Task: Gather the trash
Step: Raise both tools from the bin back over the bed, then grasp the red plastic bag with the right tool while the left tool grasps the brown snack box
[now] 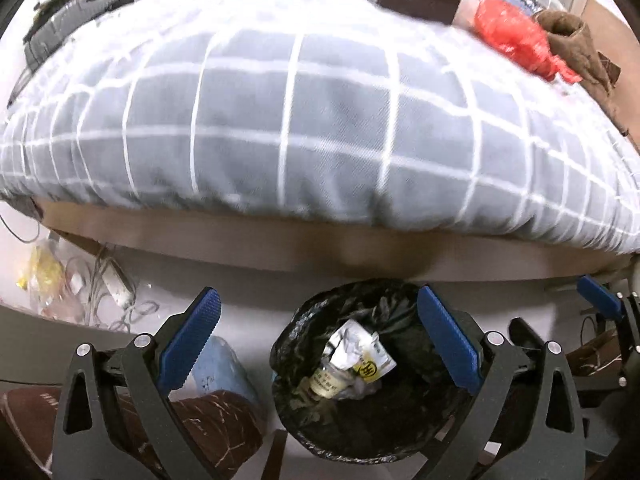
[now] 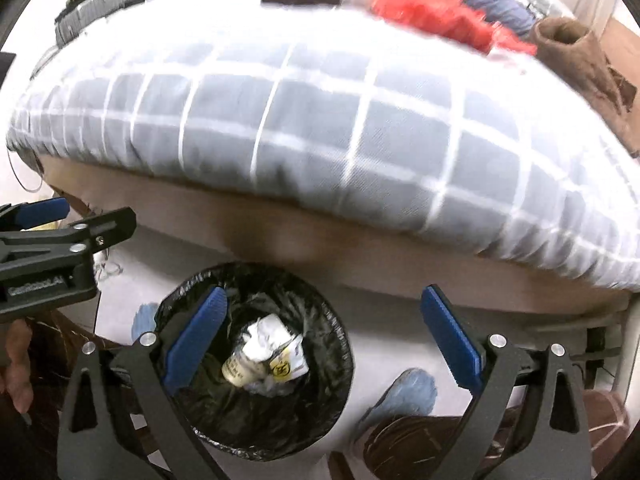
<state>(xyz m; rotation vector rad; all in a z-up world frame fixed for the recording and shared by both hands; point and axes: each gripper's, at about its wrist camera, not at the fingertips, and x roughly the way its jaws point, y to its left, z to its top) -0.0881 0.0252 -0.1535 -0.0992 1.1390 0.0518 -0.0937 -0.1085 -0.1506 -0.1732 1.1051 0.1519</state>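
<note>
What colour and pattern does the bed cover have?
The bed cover is grey with a white grid of lines, clearest in the left wrist view.

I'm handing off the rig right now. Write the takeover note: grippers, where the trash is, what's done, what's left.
Left gripper: open, empty, above the trash bin.
Right gripper: open, empty, also over the bin.
Done: crumpled wrappers lie inside the black-lined bin on the floor beside the bed.
Left: the red plastic bag lies on the bed at its far right, next to a brown cloth. More possible litter, yellow packaging and loose cables, lies on the floor to the left; too blurred to identify.
</note>
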